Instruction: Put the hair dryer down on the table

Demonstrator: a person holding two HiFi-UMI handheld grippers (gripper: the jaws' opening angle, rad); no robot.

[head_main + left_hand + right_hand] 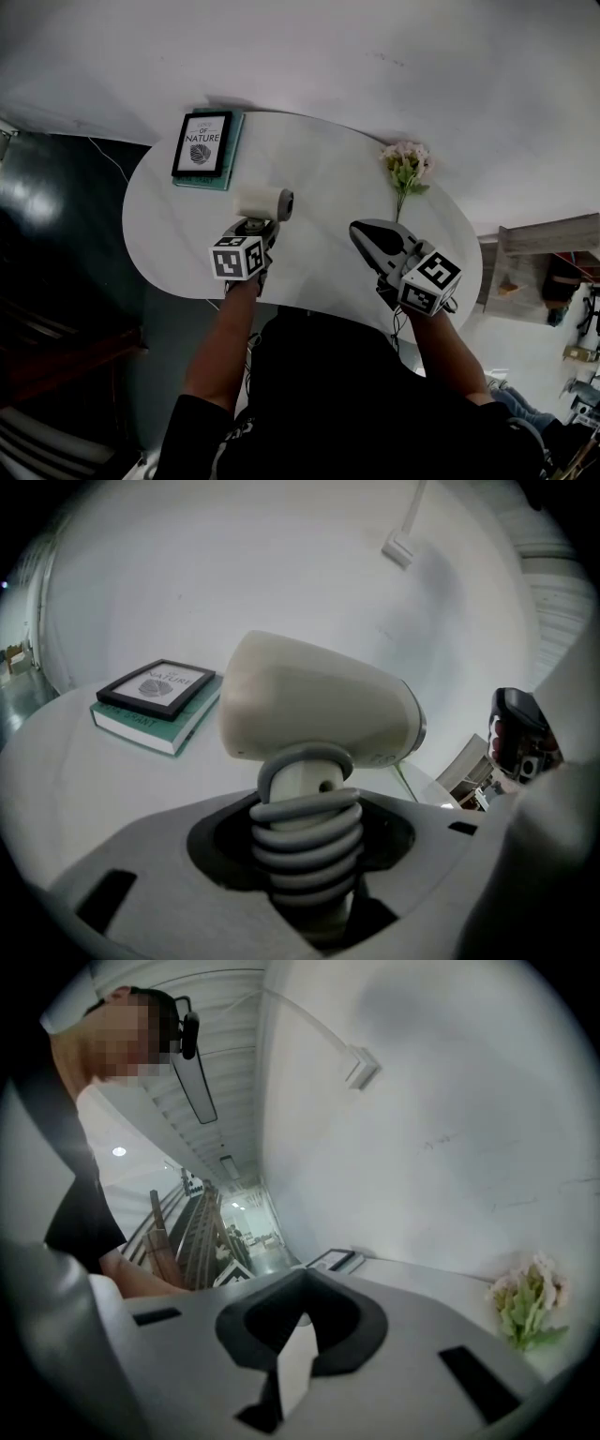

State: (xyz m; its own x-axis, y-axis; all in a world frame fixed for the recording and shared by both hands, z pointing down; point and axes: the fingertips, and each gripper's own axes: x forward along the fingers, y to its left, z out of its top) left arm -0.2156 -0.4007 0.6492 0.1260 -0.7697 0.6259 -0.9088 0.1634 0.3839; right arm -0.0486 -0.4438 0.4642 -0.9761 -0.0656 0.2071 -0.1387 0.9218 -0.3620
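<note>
I am gripping the hair dryer by its cord-wrapped handle in my left gripper, hovering over the bench middle and not yet releasing, with my right gripper fingers narrow and empty.

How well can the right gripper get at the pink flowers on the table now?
Probably yes, easily. The right gripper holds nothing in its tongs and hovers over the white table; the pink flowers lie just ahead of it near the wall, with only bare tabletop between.
</note>
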